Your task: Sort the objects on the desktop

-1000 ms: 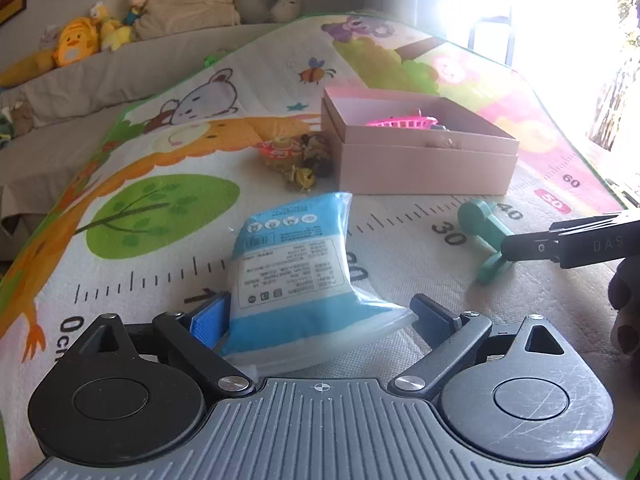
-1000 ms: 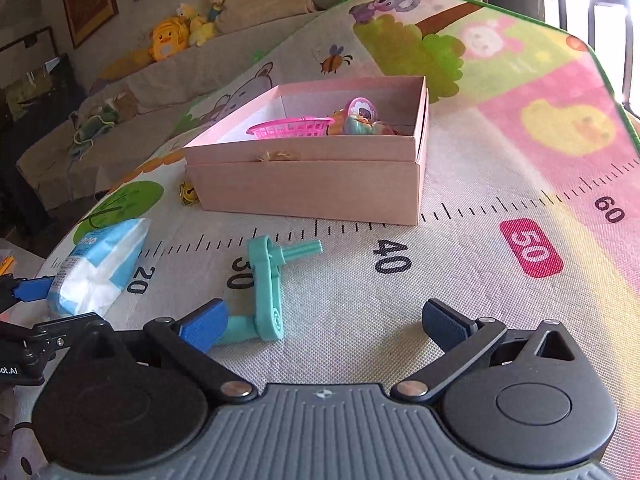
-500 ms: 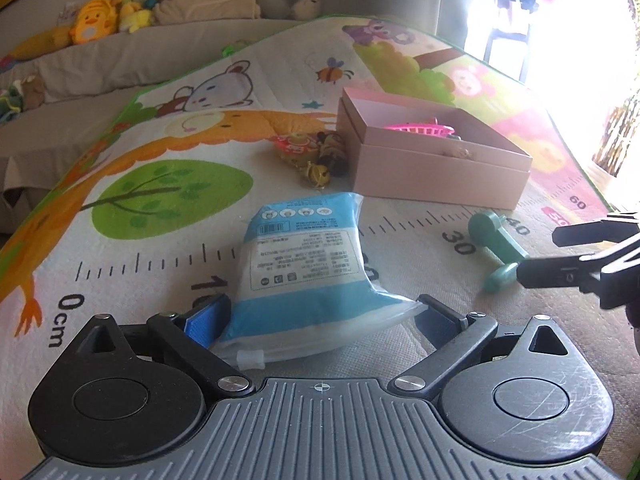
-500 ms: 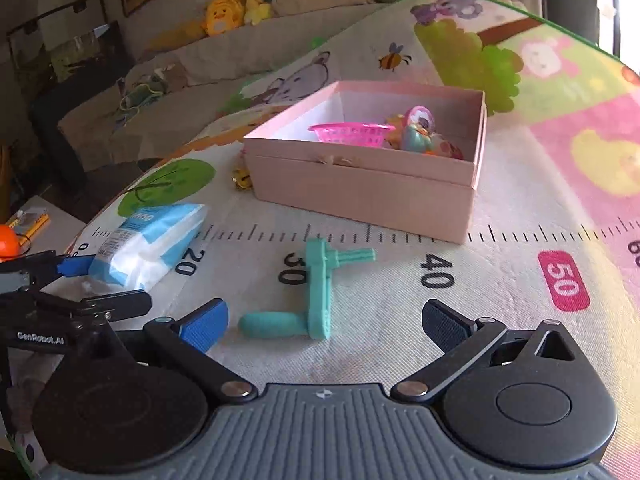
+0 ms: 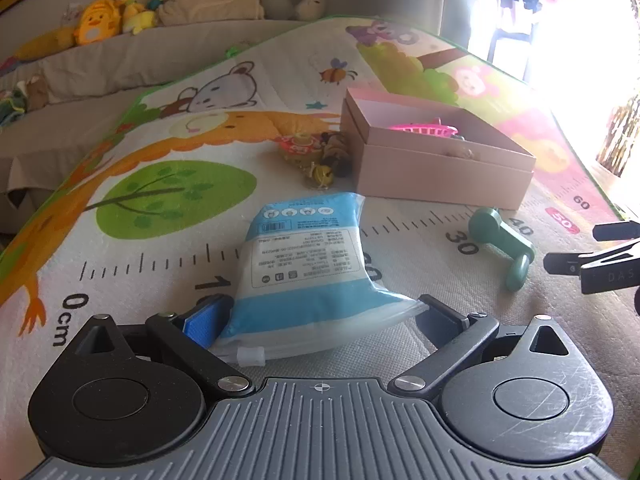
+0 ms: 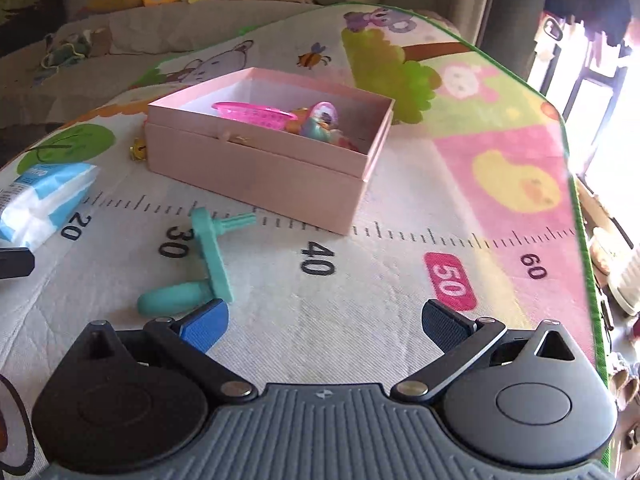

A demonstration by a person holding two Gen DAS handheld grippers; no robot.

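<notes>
The left tongs (image 5: 318, 320) straddle the near end of a blue-and-white packet (image 5: 308, 264), fingers spread, not visibly pinching it. The right tongs (image 6: 324, 326) stand spread and empty, a teal crank handle (image 6: 200, 264) just ahead-left. Beyond sits the pink box (image 6: 256, 160). The mat (image 6: 400, 280) reads "30", "40", "50", "60".

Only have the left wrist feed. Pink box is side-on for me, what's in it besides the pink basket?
Observer: Right wrist view looks down into the box: colourful small toys sit beside the pink basket, towards its right end.
Operator: Right gripper on the green handle yet?
Observer: No. The right gripper is open and empty; the green handle lies on the mat just past its left finger.
</notes>
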